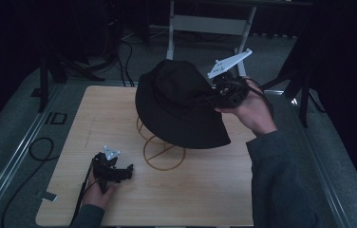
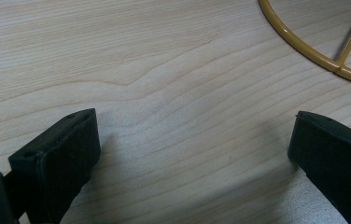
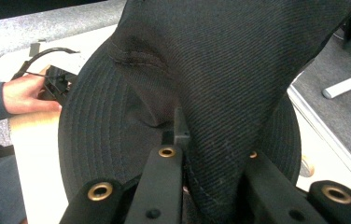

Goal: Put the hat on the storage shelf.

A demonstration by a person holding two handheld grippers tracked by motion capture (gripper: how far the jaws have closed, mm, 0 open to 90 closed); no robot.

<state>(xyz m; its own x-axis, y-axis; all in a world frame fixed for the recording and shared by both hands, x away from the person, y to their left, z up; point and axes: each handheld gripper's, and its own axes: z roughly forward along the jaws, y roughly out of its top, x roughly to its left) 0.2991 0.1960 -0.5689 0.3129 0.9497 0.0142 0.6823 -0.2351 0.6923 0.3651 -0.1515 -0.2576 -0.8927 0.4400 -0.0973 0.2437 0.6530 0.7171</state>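
Your right gripper [image 1: 214,97] had the hat [image 1: 179,104] pinched by its crown, and the jaws were clamped on a thick fold of black cloth [image 3: 220,140]. You held the hat up over the far middle of the table [image 1: 205,199], its brim drooping down toward you. Under it stood the gold wire stand [image 1: 163,153], its round base ring flat on the wood; whether the hat touched the stand's top, you couldn't tell from above, the brim hid it. From the right gripper view the stitched brim [image 3: 94,140] spread wide below the bunched crown.

Your left gripper [image 1: 119,172] lay low on the near left of the table, just beside the stand's ring. Its jaws stood wide apart with bare wood between them, gripping nothing, and a curve of the ring [image 2: 304,46] sat just beyond them.
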